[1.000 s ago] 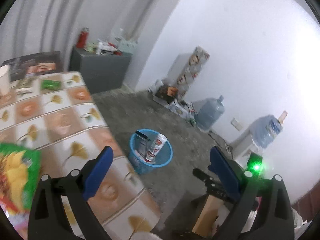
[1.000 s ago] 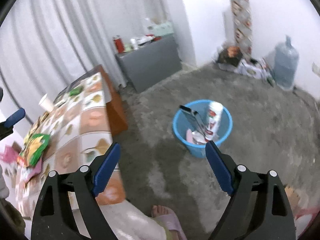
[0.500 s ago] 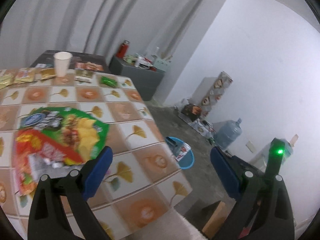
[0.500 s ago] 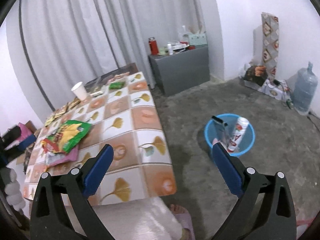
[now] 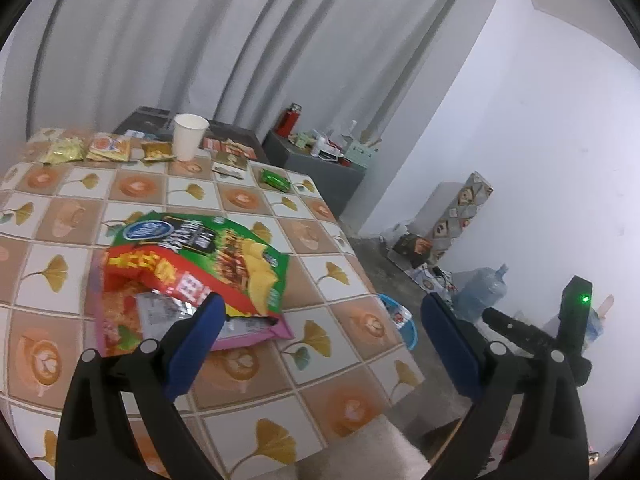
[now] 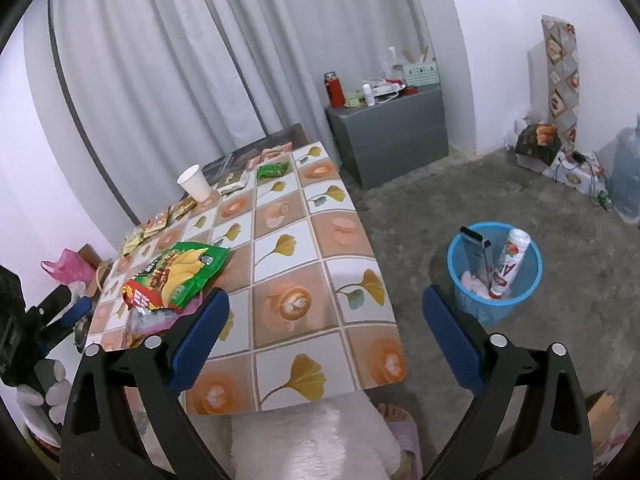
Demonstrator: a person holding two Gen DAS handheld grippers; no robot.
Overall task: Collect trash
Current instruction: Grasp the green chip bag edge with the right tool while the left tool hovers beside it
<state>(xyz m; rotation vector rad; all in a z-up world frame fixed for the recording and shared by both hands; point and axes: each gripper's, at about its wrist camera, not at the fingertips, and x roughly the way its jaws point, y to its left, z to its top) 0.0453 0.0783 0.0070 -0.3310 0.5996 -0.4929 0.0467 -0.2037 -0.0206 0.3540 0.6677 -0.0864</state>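
A green chip bag (image 5: 224,256) lies on a red wrapper (image 5: 152,272) and a pink sheet (image 5: 256,334) on the tiled table (image 5: 248,368); the bag also shows in the right wrist view (image 6: 180,272). My left gripper (image 5: 320,332) is open and empty, just above the pile's near edge. My right gripper (image 6: 324,328) is open and empty above the table's near end. A blue bin (image 6: 494,276) on the floor holds a white can (image 6: 510,260) and a dark packet; the bin peeks out in the left wrist view (image 5: 400,320).
A white paper cup (image 5: 188,136), several small snack packets (image 5: 108,146) and a green packet (image 5: 274,180) lie at the table's far end. A grey cabinet (image 6: 392,132) stands by the curtain. Water jugs (image 5: 480,288) and boxes line the wall. My foot (image 6: 396,420) is under the table edge.
Both grippers have swung up from the floor bin toward the table. The left one has come closer to the chip bag pile. Both stay open.
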